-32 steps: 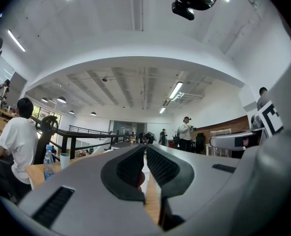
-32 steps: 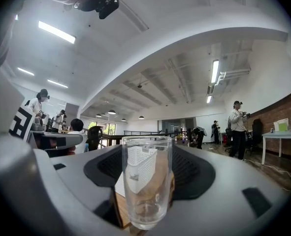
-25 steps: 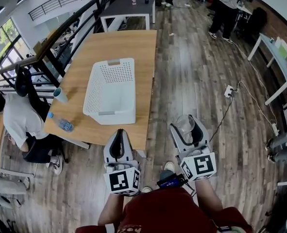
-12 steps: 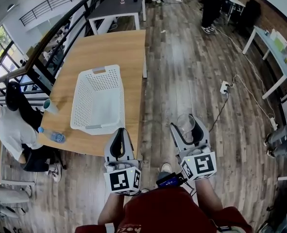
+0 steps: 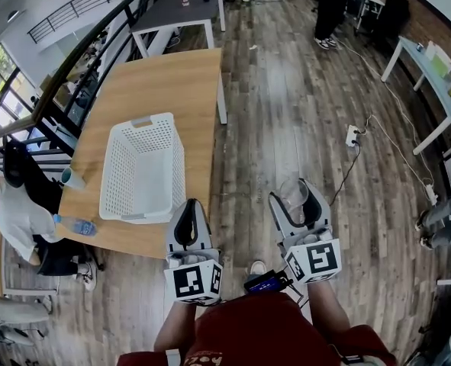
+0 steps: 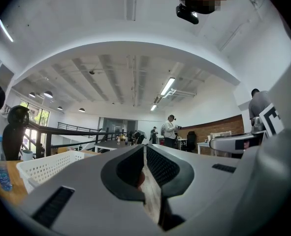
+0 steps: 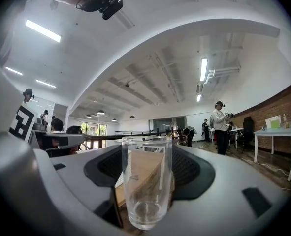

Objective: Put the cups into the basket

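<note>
A white plastic basket stands on the wooden table, ahead and to my left. A teal cup sits on the table's left edge, beside the basket. My right gripper is shut on a clear, upright glass cup, held over the wooden floor to the right of the table. The same glass fills the middle of the right gripper view. My left gripper hovers at the table's near edge with its jaws together and nothing between them. In the left gripper view the basket lies to the left.
A water bottle lies near the table's front left corner. A seated person is at the table's left side by a railing. A grey table stands beyond, with people at the far end. A power strip with cables lies on the floor.
In the head view the table and basket have slid left and slightly down. Both grippers keep their places in the picture, and the right one still holds the glass.
</note>
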`<state>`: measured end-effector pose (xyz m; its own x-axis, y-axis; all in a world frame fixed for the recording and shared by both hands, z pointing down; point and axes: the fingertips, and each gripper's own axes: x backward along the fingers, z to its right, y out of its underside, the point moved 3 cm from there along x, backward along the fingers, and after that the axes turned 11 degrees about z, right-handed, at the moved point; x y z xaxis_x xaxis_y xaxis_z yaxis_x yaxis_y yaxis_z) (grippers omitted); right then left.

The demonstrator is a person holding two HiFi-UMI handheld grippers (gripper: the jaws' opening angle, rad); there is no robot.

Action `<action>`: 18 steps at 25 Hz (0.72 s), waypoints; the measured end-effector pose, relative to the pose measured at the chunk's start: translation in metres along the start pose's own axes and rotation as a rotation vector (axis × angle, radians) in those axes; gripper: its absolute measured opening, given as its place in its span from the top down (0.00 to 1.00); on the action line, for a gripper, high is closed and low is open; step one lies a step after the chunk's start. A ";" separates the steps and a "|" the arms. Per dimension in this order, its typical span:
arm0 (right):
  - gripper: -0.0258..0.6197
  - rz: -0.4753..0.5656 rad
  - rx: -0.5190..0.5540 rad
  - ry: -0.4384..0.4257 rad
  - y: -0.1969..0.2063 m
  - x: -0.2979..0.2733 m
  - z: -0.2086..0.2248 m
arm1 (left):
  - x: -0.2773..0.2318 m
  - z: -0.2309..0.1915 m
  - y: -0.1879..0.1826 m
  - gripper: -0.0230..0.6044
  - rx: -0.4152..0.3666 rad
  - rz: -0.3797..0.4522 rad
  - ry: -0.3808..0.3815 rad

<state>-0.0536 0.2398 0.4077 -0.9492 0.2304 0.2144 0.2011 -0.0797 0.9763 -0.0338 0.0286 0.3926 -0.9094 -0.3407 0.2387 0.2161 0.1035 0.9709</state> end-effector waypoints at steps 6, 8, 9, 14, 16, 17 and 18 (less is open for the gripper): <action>0.52 0.008 0.004 -0.025 0.004 -0.017 0.026 | -0.029 0.015 0.009 0.93 0.003 0.006 -0.009; 0.52 0.014 0.006 -0.032 0.004 -0.024 0.036 | -0.039 0.020 0.011 0.93 0.003 0.010 -0.013; 0.52 0.016 0.006 -0.035 0.004 -0.027 0.041 | -0.044 0.023 0.013 0.93 0.003 0.012 -0.016; 0.52 0.026 0.003 -0.045 0.005 -0.042 0.062 | -0.065 0.032 0.017 0.93 0.000 0.018 -0.027; 0.52 0.029 0.002 -0.048 0.005 -0.046 0.071 | -0.072 0.036 0.017 0.93 -0.001 0.023 -0.031; 0.52 0.029 0.002 -0.047 0.005 -0.047 0.075 | -0.074 0.038 0.018 0.93 -0.001 0.022 -0.032; 0.52 0.029 0.002 -0.045 0.007 -0.048 0.079 | -0.076 0.040 0.019 0.93 0.000 0.020 -0.033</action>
<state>0.0119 0.3047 0.4064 -0.9311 0.2712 0.2440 0.2293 -0.0851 0.9696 0.0257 0.0937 0.3919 -0.9160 -0.3079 0.2571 0.2341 0.1102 0.9660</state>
